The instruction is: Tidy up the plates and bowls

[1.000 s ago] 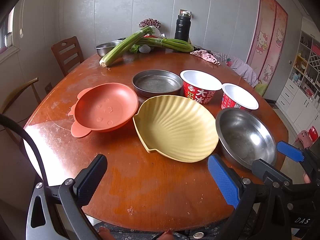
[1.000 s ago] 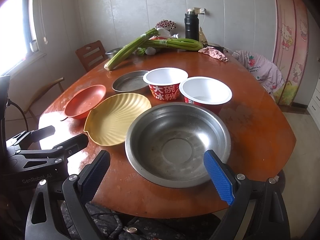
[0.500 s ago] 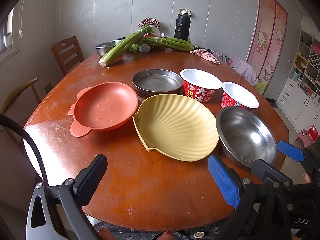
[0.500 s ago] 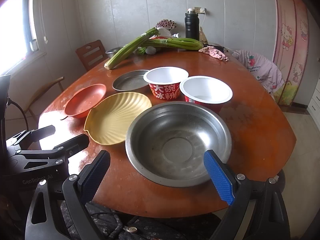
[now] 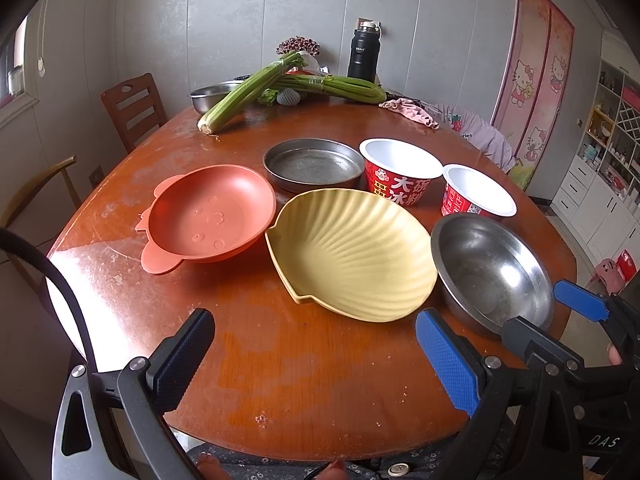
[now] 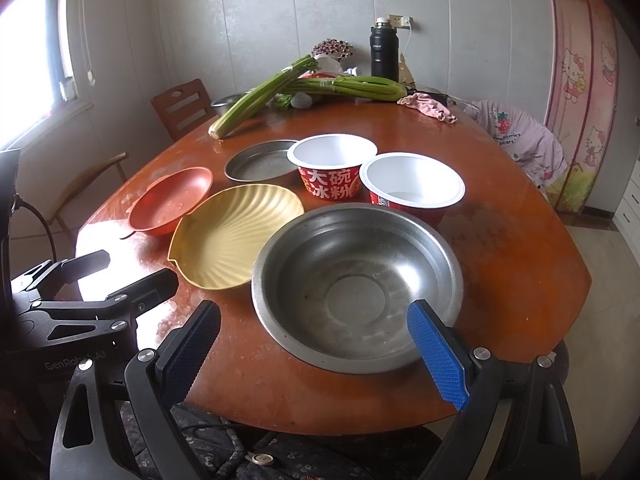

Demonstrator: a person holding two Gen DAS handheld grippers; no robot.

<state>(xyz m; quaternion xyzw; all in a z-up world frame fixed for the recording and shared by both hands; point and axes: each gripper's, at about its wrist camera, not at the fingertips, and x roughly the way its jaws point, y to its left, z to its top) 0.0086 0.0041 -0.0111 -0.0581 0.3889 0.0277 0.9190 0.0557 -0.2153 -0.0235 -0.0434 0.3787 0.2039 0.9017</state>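
Both tongs spread wide, holding nothing: left gripper [image 5: 316,354] low over bare table [image 5: 280,380] at the near edge, right gripper [image 6: 314,344] lined up on the steel bowl [image 6: 356,284], its near rim between my fingers but not touching. All dishes sit apart, nothing stacked yet: orange bowl [image 5: 208,212] far left, yellow shell plate [image 5: 352,254] next to it, close to or touching the steel bowl's rim, flat tin pan [image 5: 314,164] behind, two red cups [image 5: 400,172] [image 5: 478,194] at back right. Risks, my guess: steel rim is thin and slick, so a shallow pinch could slip and drop the bowl near the table edge; lifting it may nudge the shell plate since they're so close; the shell plate's curved lip gives poor purchase and could tip. Stacking the wrong order, wide bowl on small cups, would wobble. Celery [image 6: 260,98] and flask [image 6: 384,54] are well away, no issue.
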